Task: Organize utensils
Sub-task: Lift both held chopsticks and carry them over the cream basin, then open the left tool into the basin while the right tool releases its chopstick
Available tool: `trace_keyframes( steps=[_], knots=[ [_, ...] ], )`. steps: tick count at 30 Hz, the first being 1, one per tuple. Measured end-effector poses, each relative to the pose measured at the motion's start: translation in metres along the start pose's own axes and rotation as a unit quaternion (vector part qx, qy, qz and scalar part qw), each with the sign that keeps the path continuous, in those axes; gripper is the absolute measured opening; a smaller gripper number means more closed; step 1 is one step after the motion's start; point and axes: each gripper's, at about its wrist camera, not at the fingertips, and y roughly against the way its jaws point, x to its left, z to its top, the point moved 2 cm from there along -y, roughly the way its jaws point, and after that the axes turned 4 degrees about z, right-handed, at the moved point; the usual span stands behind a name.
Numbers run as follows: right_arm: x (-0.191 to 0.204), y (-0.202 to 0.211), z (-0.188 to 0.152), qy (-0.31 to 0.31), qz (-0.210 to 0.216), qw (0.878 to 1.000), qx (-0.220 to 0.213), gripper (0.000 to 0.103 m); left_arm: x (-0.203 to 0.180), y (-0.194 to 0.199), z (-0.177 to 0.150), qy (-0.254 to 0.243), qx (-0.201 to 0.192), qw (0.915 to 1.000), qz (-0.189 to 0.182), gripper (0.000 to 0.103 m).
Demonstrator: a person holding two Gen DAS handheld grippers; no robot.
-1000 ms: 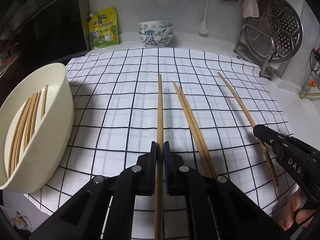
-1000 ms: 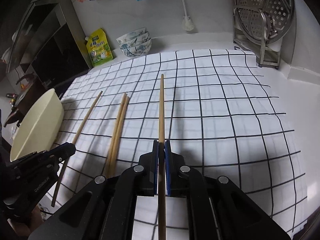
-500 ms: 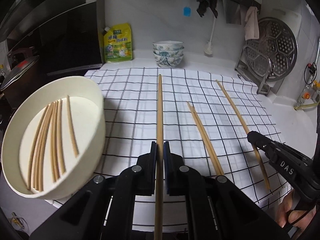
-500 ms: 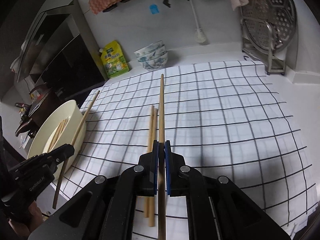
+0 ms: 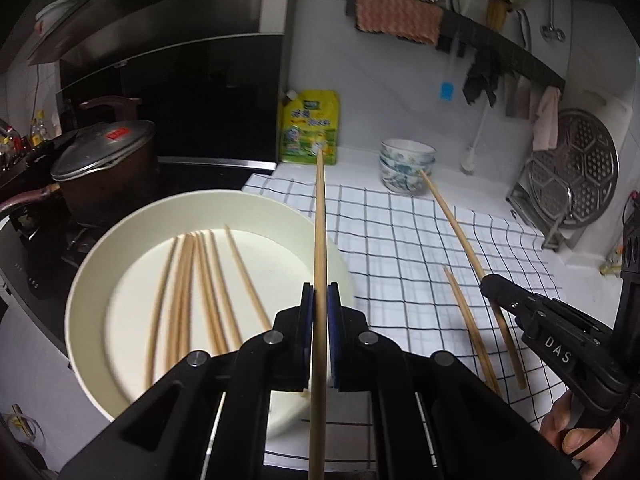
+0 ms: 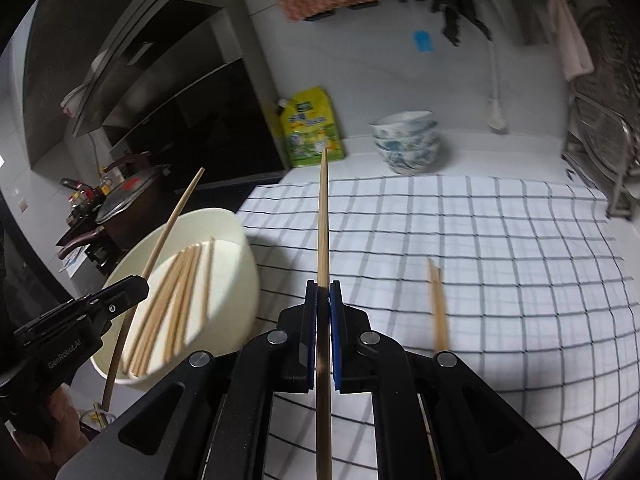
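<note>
1. kitchen counter, checked cloth spread as sorting surface.
2. cream bowl, left edge, collecting chopsticks.
3. left gripper clamped on chopstick, over bowl rim.
4. right gripper clamped on second chopstick.
5. loose pair lying on cloth.

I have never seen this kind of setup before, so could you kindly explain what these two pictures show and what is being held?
A person holds two hand grippers, each with a camera looking along its fingers. The left gripper, in its own view, is clamped on one chopstick near the cream bowl, which already holds chopsticks. The right gripper, in its own view, is clamped on another chopstick. A loose pair of chopsticks lies on the checked cloth.
</note>
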Motion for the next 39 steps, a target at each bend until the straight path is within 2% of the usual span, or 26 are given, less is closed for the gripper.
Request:
trace_keyframes(
  steps=[8,14,19,25,33,34,35,36,37,38,39],
  knots=[
    [0.062,-0.036,0.018,0.039,0.048,0.998,0.01,0.006,0.057,0.006,0.012,0.015,-0.023,0.9987,0.043,0.008],
    [0.103,-0.069,0.023,0.069,0.069,0.995,0.034,0.006,0.098,-0.014,0.011,0.035,-0.005,0.9973,0.065,0.008],
    [0.13,-0.099,0.021,0.086,0.083,0.991,0.061,0.006,0.115,-0.033,0.007,0.04,0.013,0.9961,0.078,0.008],
    [0.143,-0.132,0.011,0.093,0.078,0.987,0.104,0.006,0.124,-0.053,0.001,0.044,0.035,0.9954,0.078,0.008],
    [0.136,-0.149,-0.002,0.082,0.07,0.984,0.139,0.006,0.126,-0.072,-0.009,0.047,0.065,0.9933,0.083,0.009],
    [0.135,-0.149,-0.003,0.081,0.071,0.984,0.14,0.007,0.127,-0.071,-0.009,0.048,0.063,0.9926,0.092,0.014],
    [0.134,-0.148,-0.003,0.08,0.07,0.985,0.139,0.01,0.127,-0.069,-0.009,0.05,0.061,0.992,0.099,0.023],
    [0.133,-0.146,-0.003,0.08,0.068,0.985,0.135,0.018,0.128,-0.067,-0.01,0.053,0.057,0.9918,0.102,0.029],
    [0.132,-0.143,-0.002,0.08,0.065,0.986,0.13,0.023,0.13,-0.065,-0.01,0.056,0.053,0.9917,0.102,0.039],
    [0.131,-0.142,-0.002,0.081,0.063,0.987,0.126,0.024,0.131,-0.063,-0.01,0.06,0.049,0.9916,0.103,0.05],
    [0.13,-0.14,-0.001,0.082,0.062,0.987,0.124,0.024,0.132,-0.06,-0.01,0.062,0.043,0.9915,0.106,0.055]
  ],
)
